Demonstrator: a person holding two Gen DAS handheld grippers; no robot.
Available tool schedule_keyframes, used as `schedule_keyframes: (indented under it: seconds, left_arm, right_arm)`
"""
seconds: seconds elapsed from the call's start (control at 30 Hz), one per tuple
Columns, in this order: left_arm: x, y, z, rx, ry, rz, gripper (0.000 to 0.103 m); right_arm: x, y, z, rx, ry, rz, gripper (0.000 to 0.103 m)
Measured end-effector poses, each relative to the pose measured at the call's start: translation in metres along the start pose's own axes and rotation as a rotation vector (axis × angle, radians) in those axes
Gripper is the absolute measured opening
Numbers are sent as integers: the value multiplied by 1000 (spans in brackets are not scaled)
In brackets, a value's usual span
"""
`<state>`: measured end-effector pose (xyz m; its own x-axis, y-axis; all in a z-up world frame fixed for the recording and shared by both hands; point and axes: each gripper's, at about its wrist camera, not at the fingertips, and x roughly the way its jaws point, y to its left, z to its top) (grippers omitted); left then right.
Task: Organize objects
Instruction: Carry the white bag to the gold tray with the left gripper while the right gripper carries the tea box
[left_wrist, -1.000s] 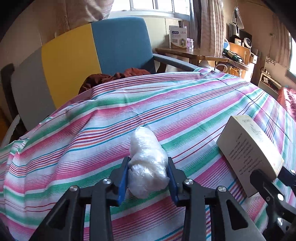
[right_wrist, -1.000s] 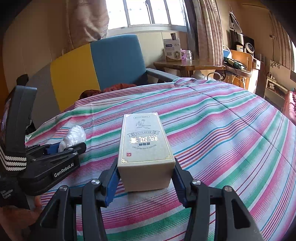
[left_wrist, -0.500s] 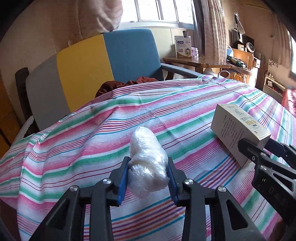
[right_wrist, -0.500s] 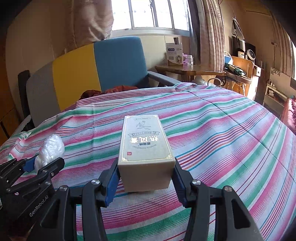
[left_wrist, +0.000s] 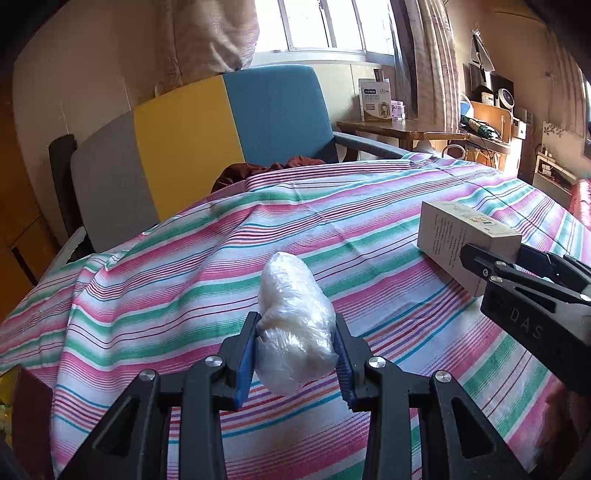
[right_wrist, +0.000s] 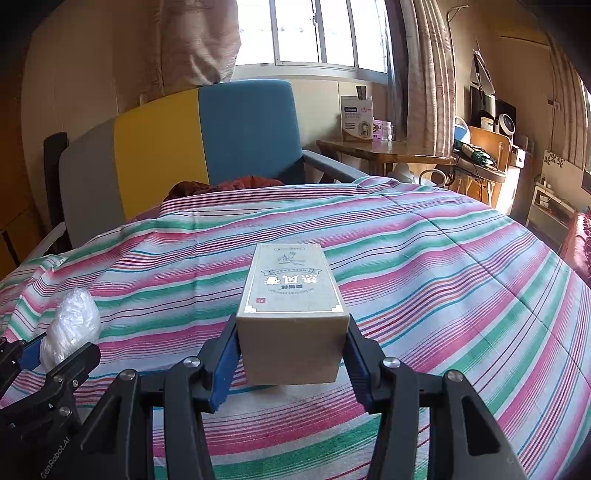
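I'm keeping the left gripper (left_wrist: 295, 354) clamped on the plastic-wrapped bundle (left_wrist: 293, 325) and the right gripper (right_wrist: 291, 354) pinching the tan box (right_wrist: 291, 314) — both just above the striped cloth (right_wrist: 443, 266). I'm aiming to lower each level, well apart, before easing the jaws.

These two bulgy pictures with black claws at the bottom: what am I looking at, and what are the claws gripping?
No robot here: a person holds a two-finger clamp in each hand, each carrying a wide-angle camera that looks along its fingers. One picture comes from the left gripper, which is closed on a plastic-wrapped white bundle. The other comes from the right gripper, closed on a beige printed box. Both are over a striped cloth. A blue, yellow and grey chair stands behind.
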<state>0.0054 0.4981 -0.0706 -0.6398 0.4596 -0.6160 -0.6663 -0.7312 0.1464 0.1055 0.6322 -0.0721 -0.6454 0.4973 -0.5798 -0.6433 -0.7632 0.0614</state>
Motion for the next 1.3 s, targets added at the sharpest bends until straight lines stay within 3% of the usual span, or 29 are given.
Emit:
schedule_keyframes:
  seconds: [0.47, 0.9, 1.3]
  left_arm:
    - [-23, 13, -15, -35, 12, 44, 38]
    - [-71, 50, -46, -87, 87, 97, 38]
    - [-116, 90, -60, -134, 87, 114, 38]
  right_arm:
    - [-6, 5, 0, -32, -16, 28, 52]
    - [-29, 28, -9, -90, -33, 79, 52]
    - [-47, 49, -19, -122, -22, 99, 52]
